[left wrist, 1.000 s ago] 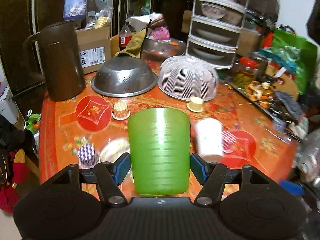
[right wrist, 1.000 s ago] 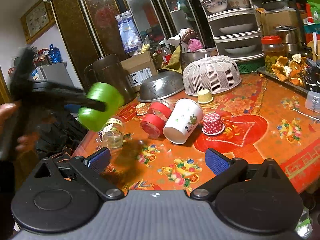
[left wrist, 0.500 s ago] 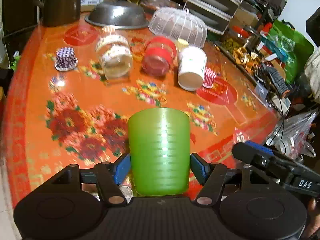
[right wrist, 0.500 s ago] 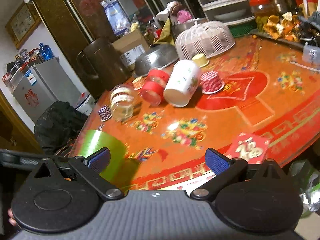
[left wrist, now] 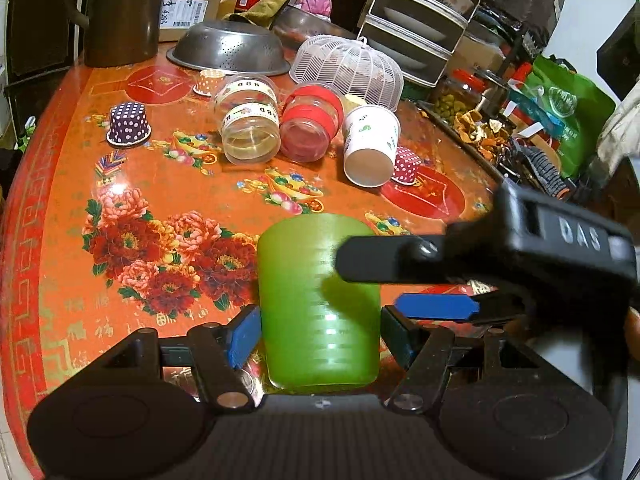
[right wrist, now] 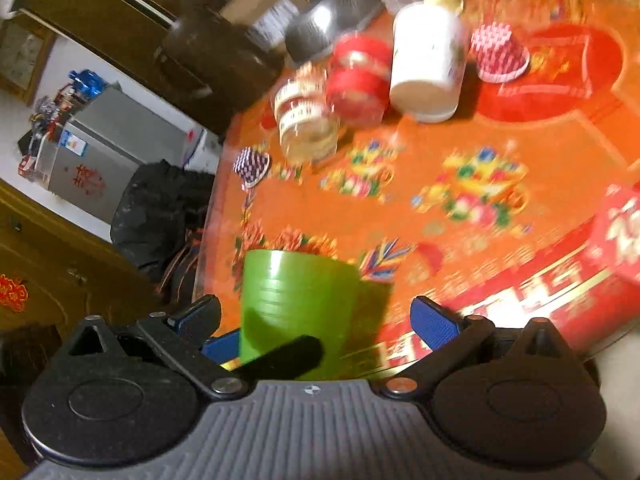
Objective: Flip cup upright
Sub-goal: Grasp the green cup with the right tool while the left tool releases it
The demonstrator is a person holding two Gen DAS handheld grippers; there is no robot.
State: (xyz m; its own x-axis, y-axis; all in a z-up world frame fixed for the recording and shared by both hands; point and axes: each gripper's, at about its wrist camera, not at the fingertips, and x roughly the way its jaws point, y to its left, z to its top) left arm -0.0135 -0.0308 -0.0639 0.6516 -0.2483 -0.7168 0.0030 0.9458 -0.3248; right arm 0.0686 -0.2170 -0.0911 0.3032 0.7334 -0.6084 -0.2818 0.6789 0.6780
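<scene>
Green cup (left wrist: 318,308): clamped between the blue pads of the left gripper (left wrist: 318,334), over the near edge of the orange table (left wrist: 132,200).
Cup base and mouth: neither shows clearly; whether the cup touches the table cannot be told.
Right gripper (right wrist: 316,320): its fingers stand wide apart on either side of the cup (right wrist: 296,304), not touching it.
Left wrist view only: the right gripper (left wrist: 416,280) reaches in from the right, one black finger crossing in front of the cup's upper wall, a blue pad just beside it.
Right wrist view only: a black finger of the left gripper lies across the cup's lower wall.
Blur: the right wrist view is smeared, so table patterns are unreadable.
Behind: a clear jar (left wrist: 250,124), a red jar (left wrist: 310,124) and a white paper cup (left wrist: 370,144) lie on their sides, well apart from the green cup.
</scene>
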